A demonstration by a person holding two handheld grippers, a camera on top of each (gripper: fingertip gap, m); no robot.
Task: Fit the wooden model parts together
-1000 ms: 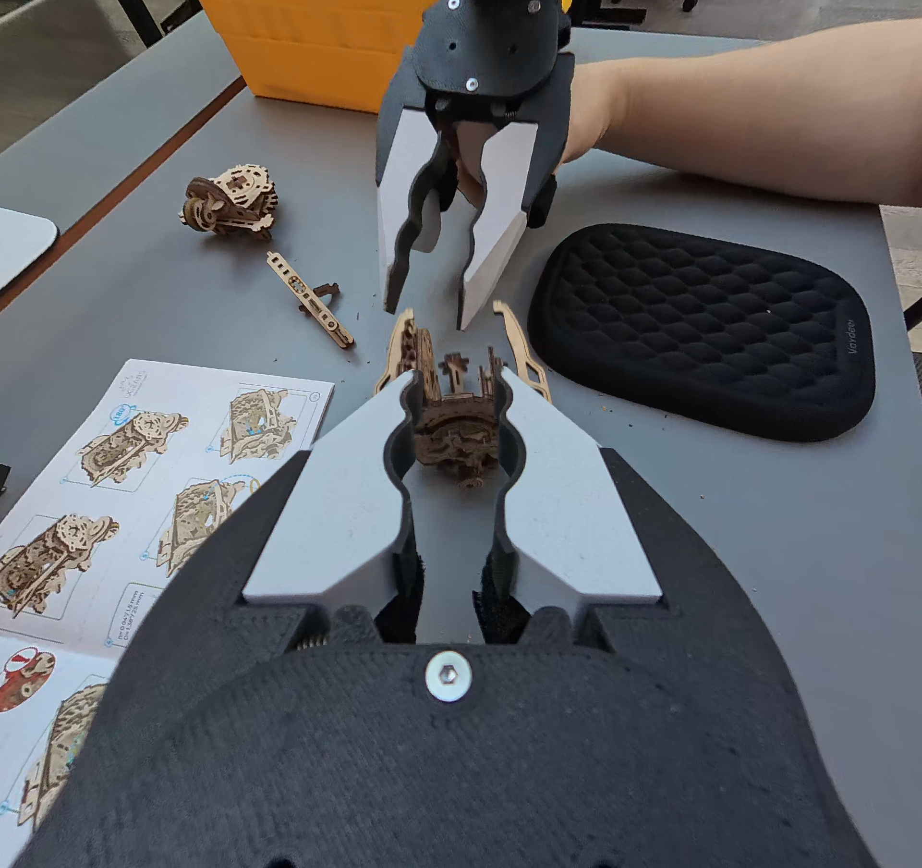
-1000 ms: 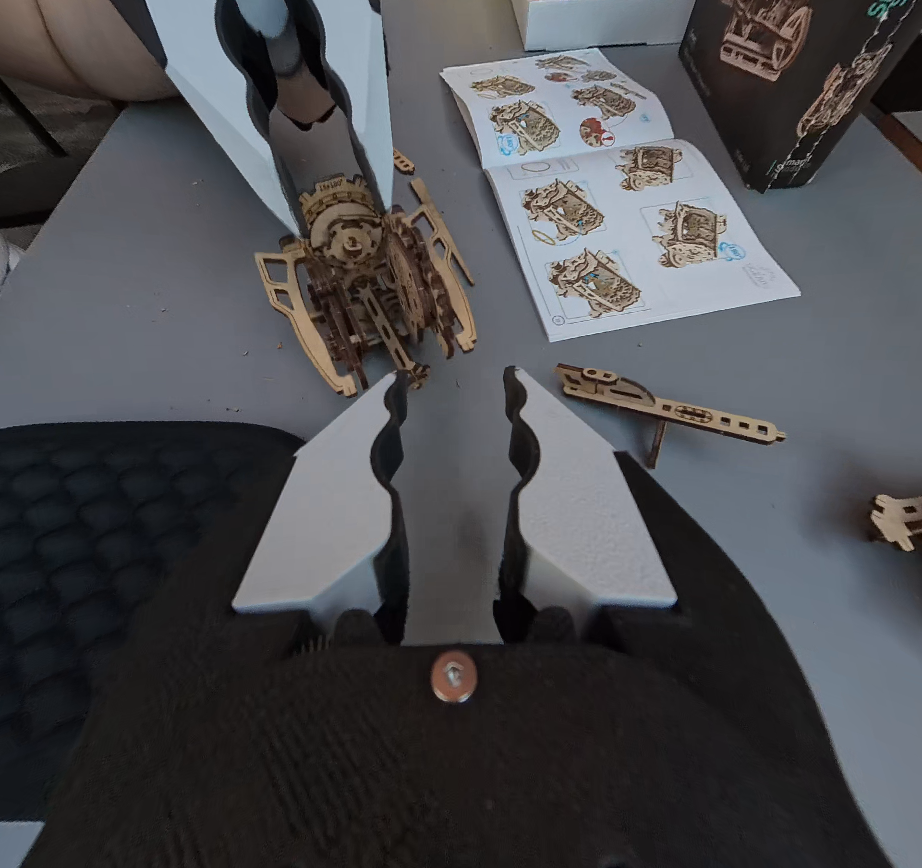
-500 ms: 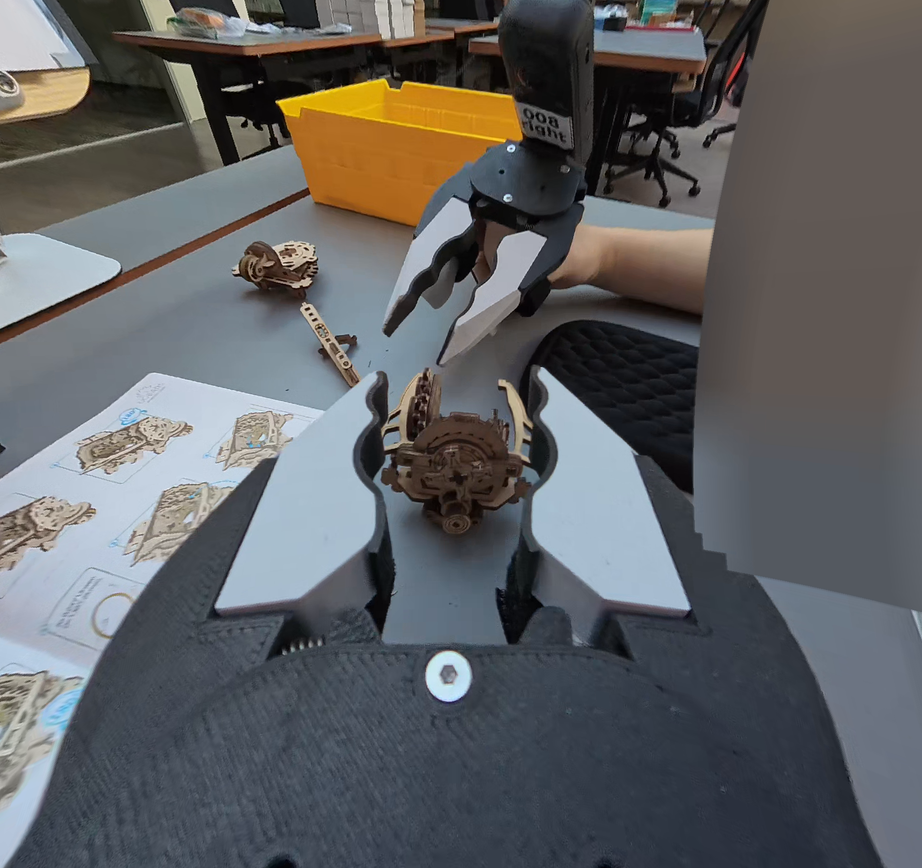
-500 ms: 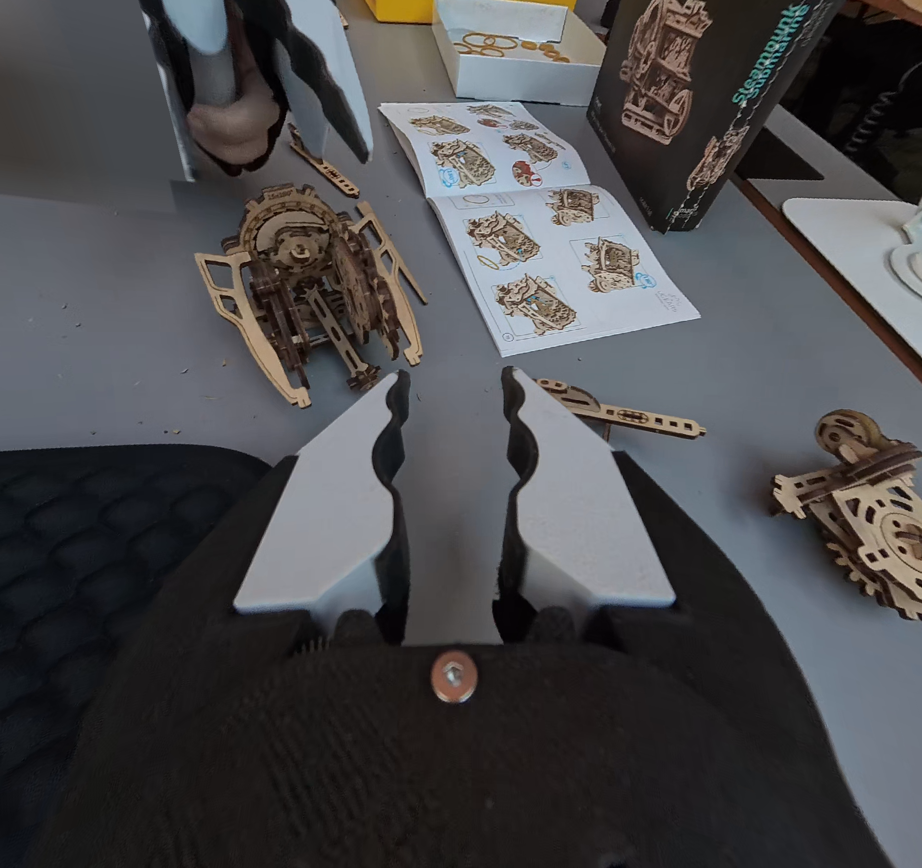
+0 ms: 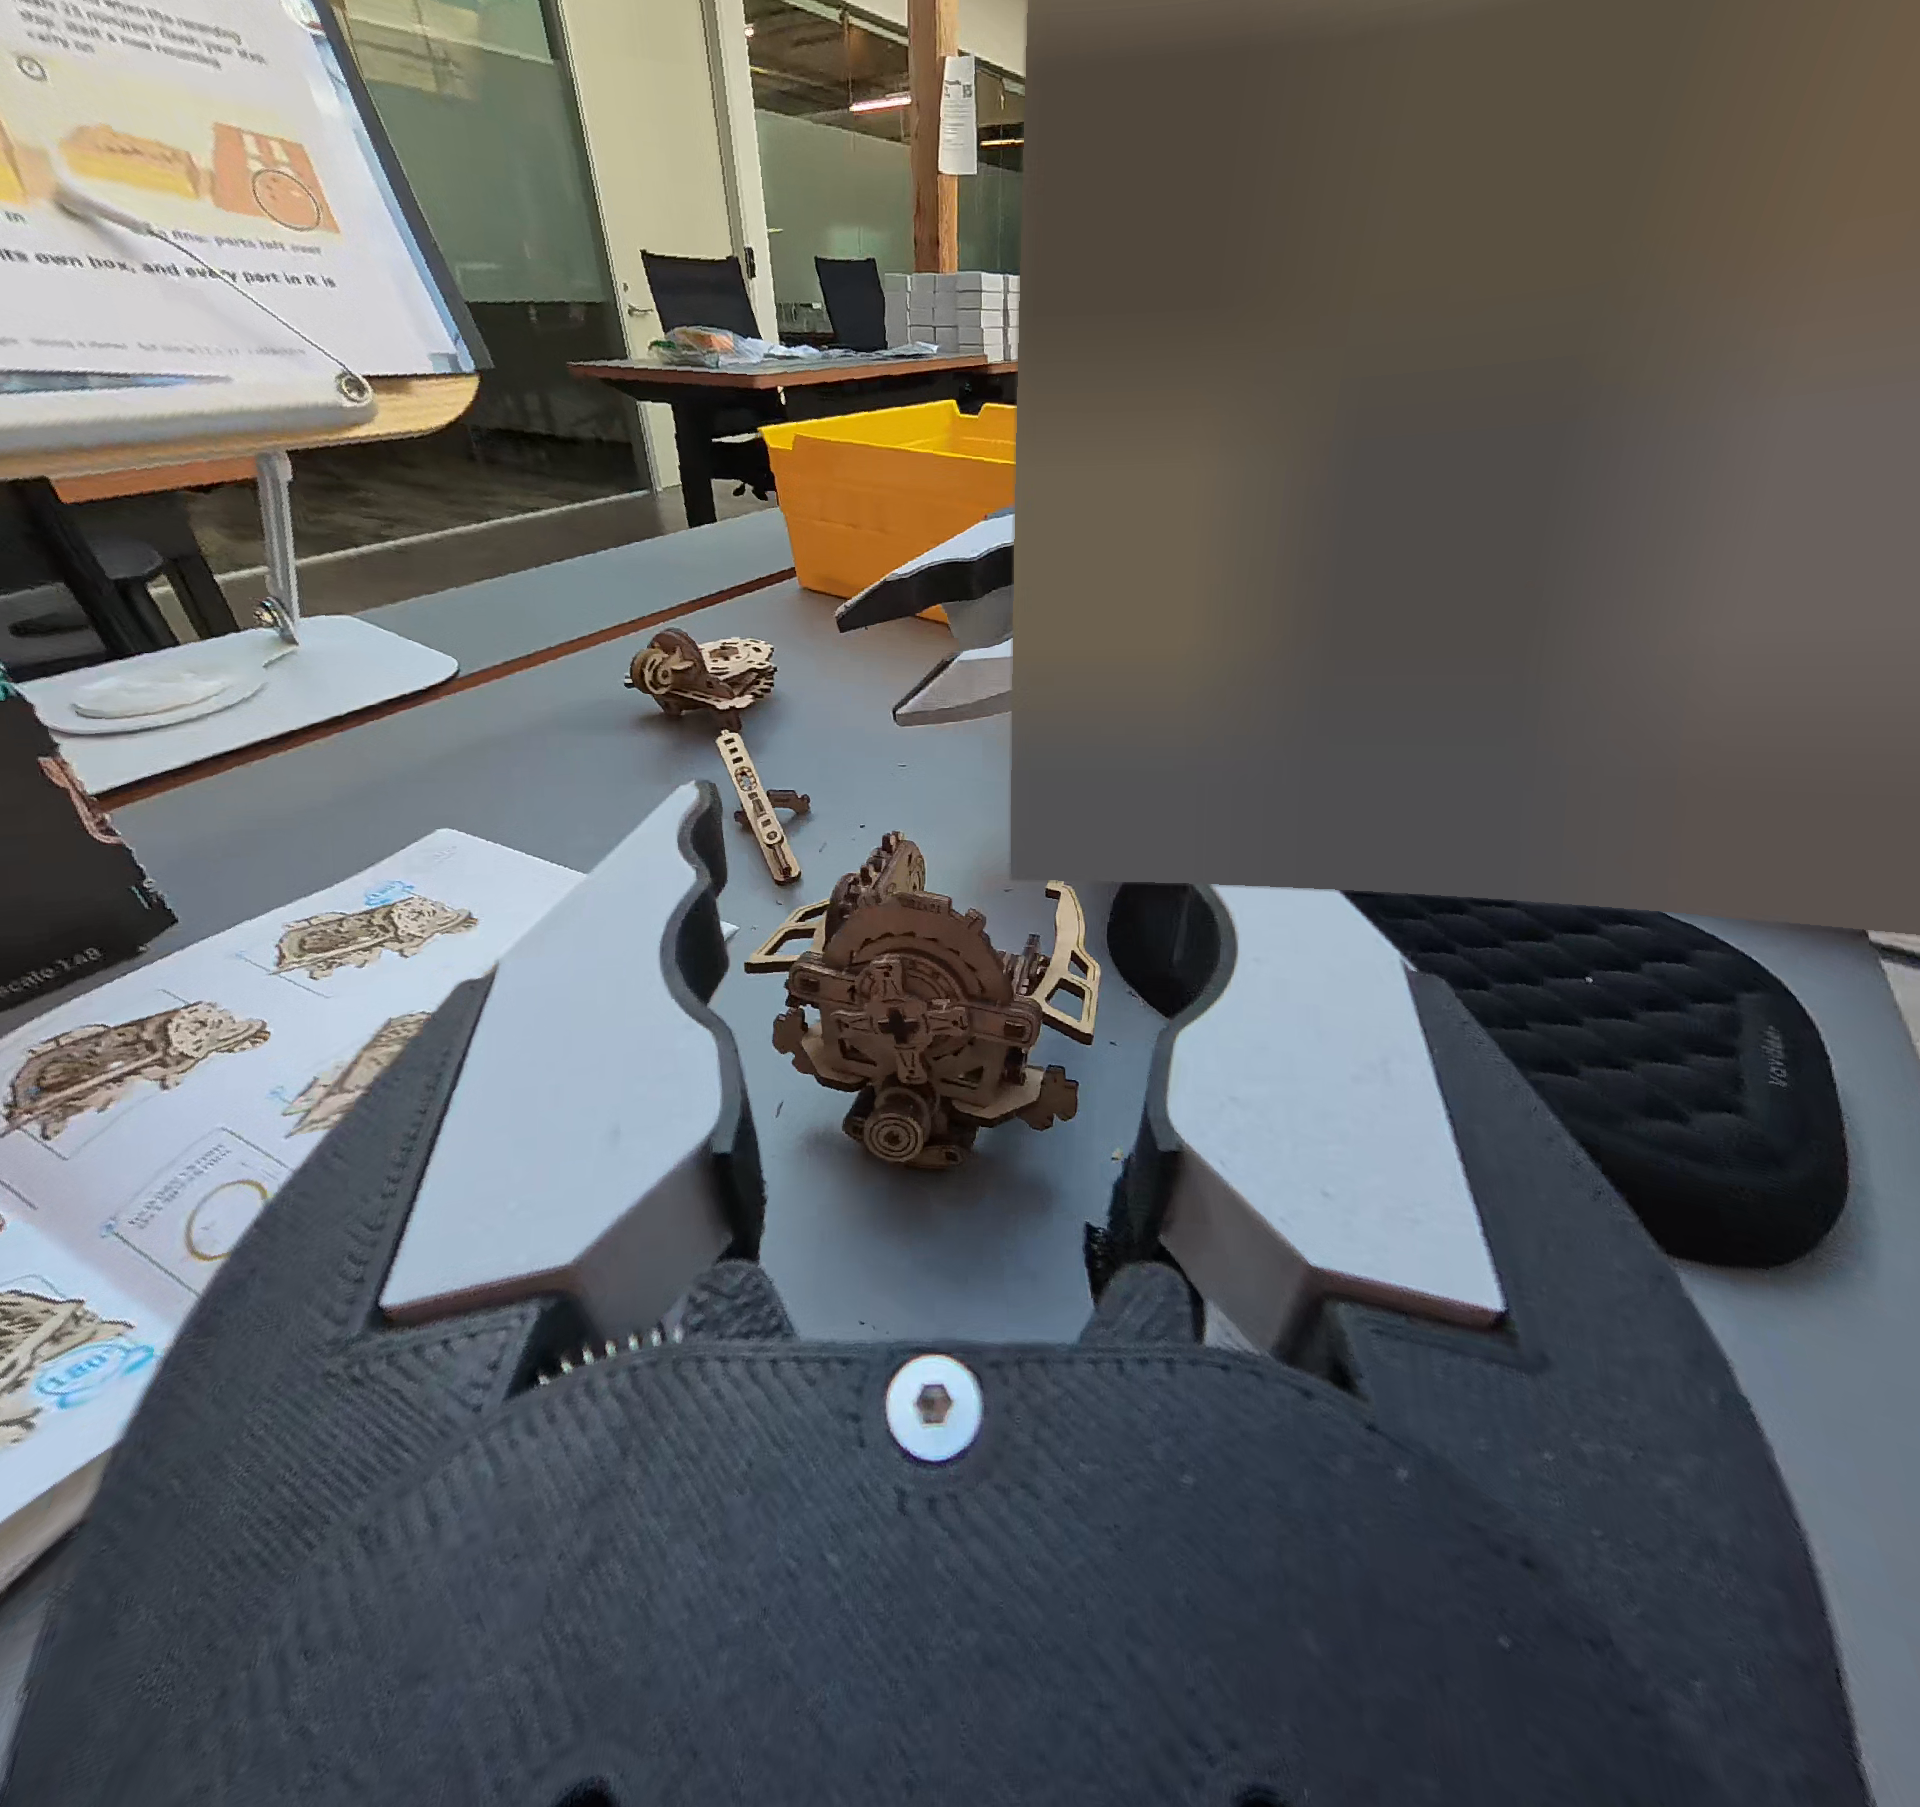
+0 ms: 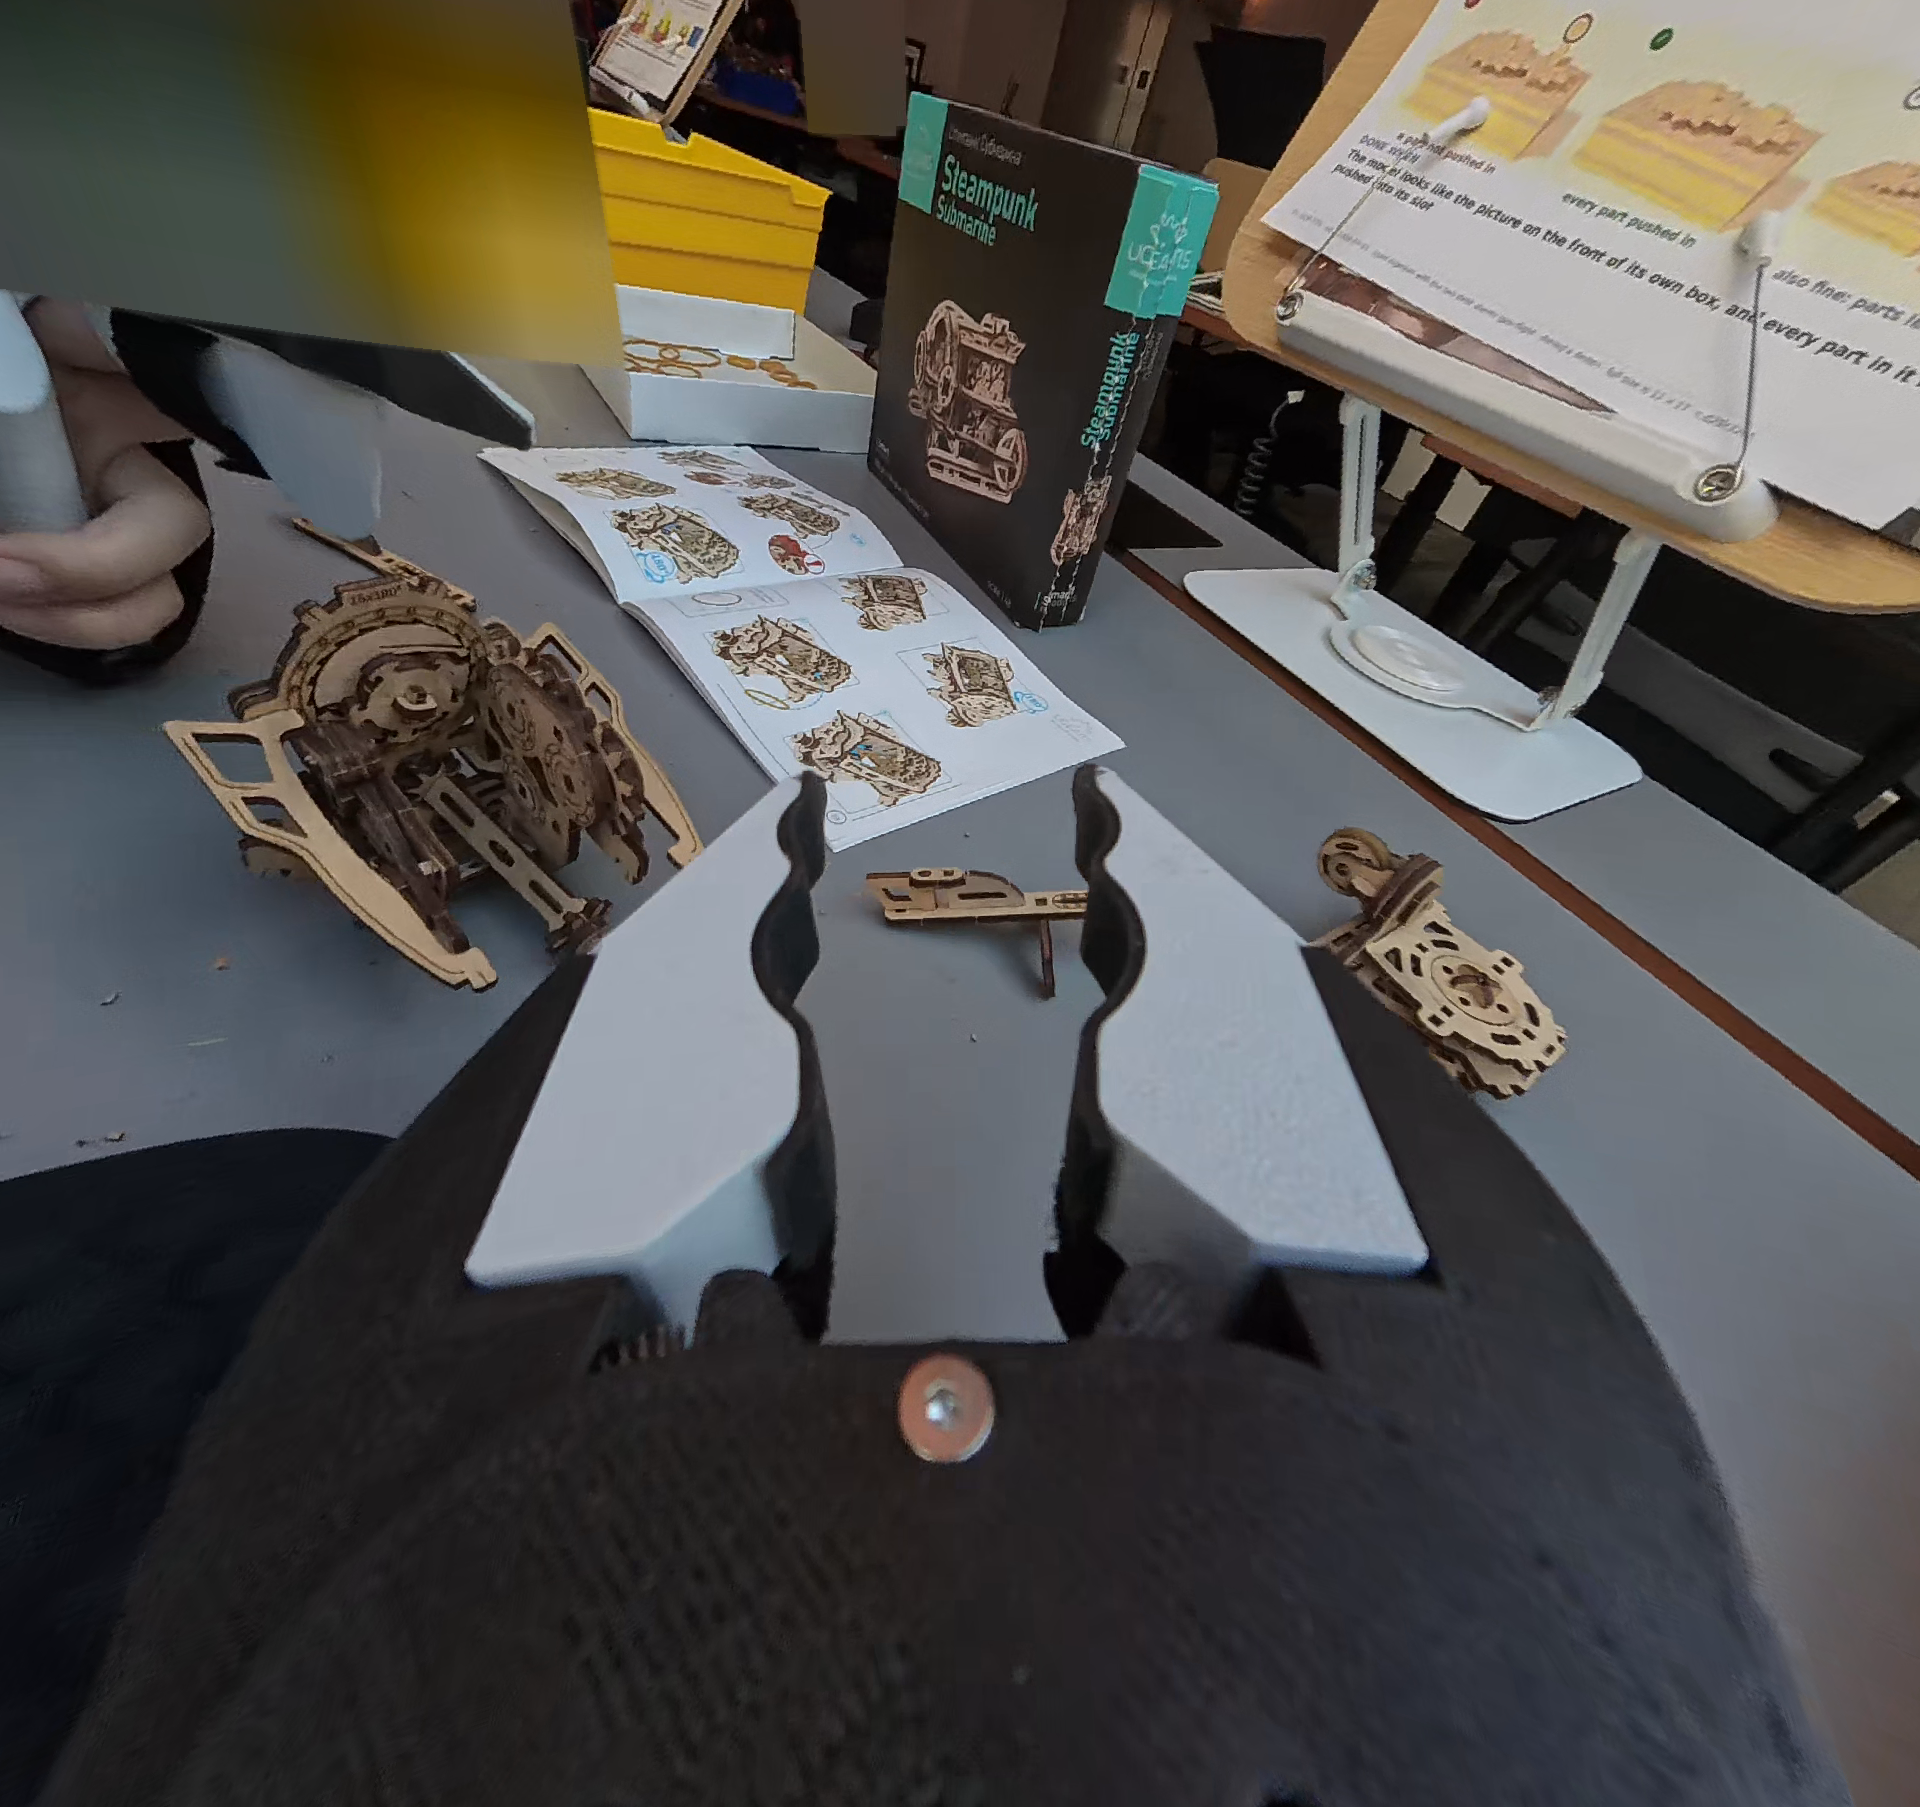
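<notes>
Both grippers are empty. Left gripper (image 5: 940, 926) gapes wider than before around the untouched model (image 5: 920, 1019) at centre frame; right gripper (image 6: 945, 884), parted, has swung over the strip (image 6: 977, 900), bare table (image 6: 935, 1113) between.

The left gripper (image 5: 940, 936) has its fingers (image 5: 582, 1061) spread wide, holding nothing. The right gripper (image 6: 945, 874) is likewise parted and empty.

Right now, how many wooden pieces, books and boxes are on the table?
Wooden pieces: 3 (big gear model, flat strip, small gear block)
Instruction booklets: 1
Dark model boxes: 1
White trays: 1
Yellow bins: 1
Black pads: 1
Total: 8
</notes>
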